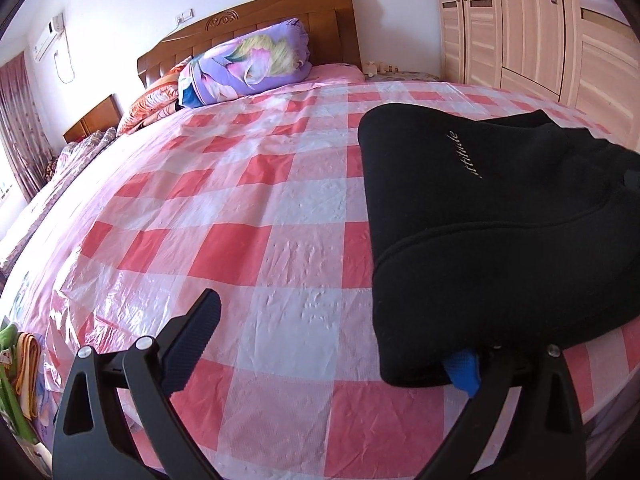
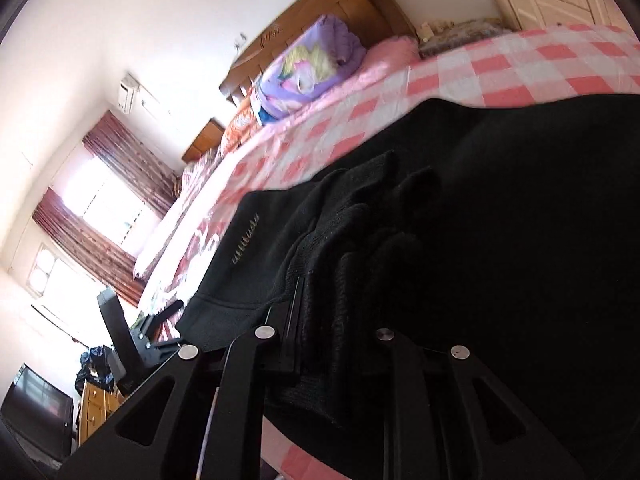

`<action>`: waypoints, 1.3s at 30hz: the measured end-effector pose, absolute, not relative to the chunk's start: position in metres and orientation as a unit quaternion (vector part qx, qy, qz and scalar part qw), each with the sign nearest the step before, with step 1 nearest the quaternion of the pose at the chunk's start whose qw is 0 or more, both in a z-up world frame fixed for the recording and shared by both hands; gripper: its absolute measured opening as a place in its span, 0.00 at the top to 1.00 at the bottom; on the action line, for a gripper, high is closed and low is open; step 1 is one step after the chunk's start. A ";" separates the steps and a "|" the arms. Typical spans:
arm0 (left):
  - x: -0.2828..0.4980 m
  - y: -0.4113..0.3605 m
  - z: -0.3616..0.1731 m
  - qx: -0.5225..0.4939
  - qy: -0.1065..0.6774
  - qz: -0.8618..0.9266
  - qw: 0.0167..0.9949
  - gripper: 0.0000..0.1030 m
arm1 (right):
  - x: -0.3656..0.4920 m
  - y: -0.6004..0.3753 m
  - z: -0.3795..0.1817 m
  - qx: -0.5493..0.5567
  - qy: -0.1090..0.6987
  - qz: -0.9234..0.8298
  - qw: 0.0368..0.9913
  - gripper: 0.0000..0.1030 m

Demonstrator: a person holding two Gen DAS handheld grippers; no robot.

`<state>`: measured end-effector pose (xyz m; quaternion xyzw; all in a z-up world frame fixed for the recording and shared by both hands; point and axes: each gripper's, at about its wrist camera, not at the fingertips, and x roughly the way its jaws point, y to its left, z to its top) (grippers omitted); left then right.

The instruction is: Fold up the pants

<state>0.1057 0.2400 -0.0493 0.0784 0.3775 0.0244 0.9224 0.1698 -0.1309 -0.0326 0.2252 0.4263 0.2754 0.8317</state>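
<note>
Black pants [image 1: 500, 232], already folded into a compact stack at frame right; left gripper [image 1: 340, 344] spread wide, right gripper [image 2: 340, 320] clamped on the layers, final placement remaining.

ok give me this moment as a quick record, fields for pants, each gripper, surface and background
pants: black pants, folded bundle with pale lettering, lying on the bed
left gripper: left gripper open; its right finger is under the pants' near edge, its left finger over bare sheet
right gripper: right gripper against bunched black fabric; fingertips hidden, grip unclear
surface: pink checked sheet
background: purple floral bolster, wooden headboard, wardrobe
</note>
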 end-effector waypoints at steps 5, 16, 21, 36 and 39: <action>0.101 0.238 -0.046 0.090 0.393 0.018 0.915 0.04 | 0.163 -0.142 -0.039 0.211 0.443 0.255 0.833 0.50; 0.062 0.216 0.050 0.057 0.318 -0.058 0.944 0.02 | 0.101 -0.258 0.006 0.176 0.354 0.096 0.914 0.24; 0.137 0.160 0.042 0.034 0.350 -0.060 0.934 0.02 | 0.061 -0.333 0.006 0.250 0.318 0.006 0.914 0.21; 0.217 0.117 -0.030 0.056 0.483 0.001 0.874 0.02 | 0.060 -0.395 -0.035 0.266 0.405 -0.025 0.874 0.12; 0.194 0.087 -0.008 0.075 0.444 -0.036 0.892 0.02 | 0.068 -0.391 -0.034 0.266 0.416 -0.027 0.869 0.09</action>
